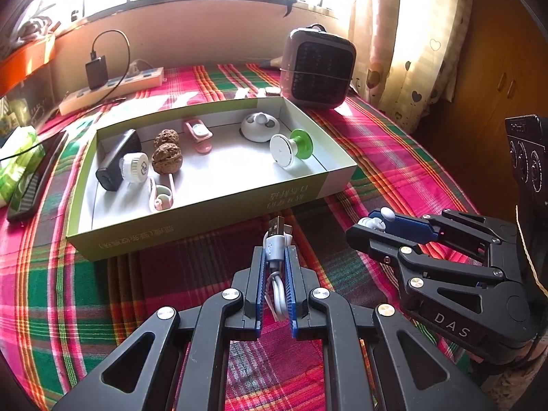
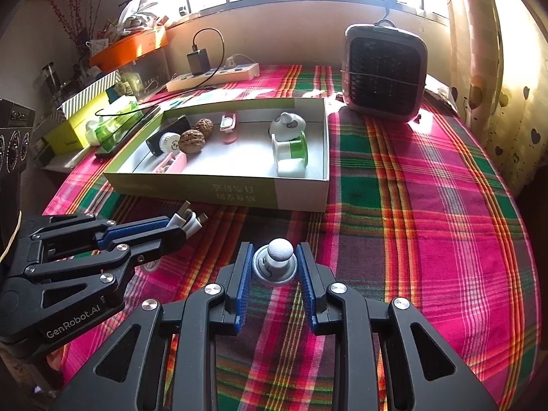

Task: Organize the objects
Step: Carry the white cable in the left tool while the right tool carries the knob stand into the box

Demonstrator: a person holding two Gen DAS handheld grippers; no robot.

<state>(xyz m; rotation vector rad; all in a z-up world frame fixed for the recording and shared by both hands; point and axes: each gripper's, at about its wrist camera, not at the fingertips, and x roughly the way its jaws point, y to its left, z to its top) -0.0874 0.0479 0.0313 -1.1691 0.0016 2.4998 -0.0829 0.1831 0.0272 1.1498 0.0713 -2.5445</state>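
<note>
My left gripper [image 1: 275,257] is clamped on a coiled white cable [image 1: 276,250]: the blue pads squeeze the bundle at its middle, and the USB plug sticks out past the tips, toward the box [image 1: 212,219] just ahead. My right gripper [image 2: 274,260] holds a small white knob-shaped piece [image 2: 275,262], a round textured ball on a disc base; both pads appear to press the rim of the base, and it sits in the jaws over the plaid cloth [image 2: 428,222].

I judge the cable light and soft. It gives under the pads, and loose loops could spring out, so the middle of the coil is the right place to hold it. The knob piece looks like hard, smooth plastic, light and likely to slip. The wide base gives the pads more to bite on than the ball would.

Both things are short of the box, which already holds two walnuts [image 1: 166,157], a green spool [image 1: 291,147], a black case [image 1: 118,161] and some pink and white bits.

I cannot make out what the knob piece is, nor whether its base touches the cloth. The cable's lower loops are hidden between my fingers. The window glare washes out the far edge of the table.
</note>
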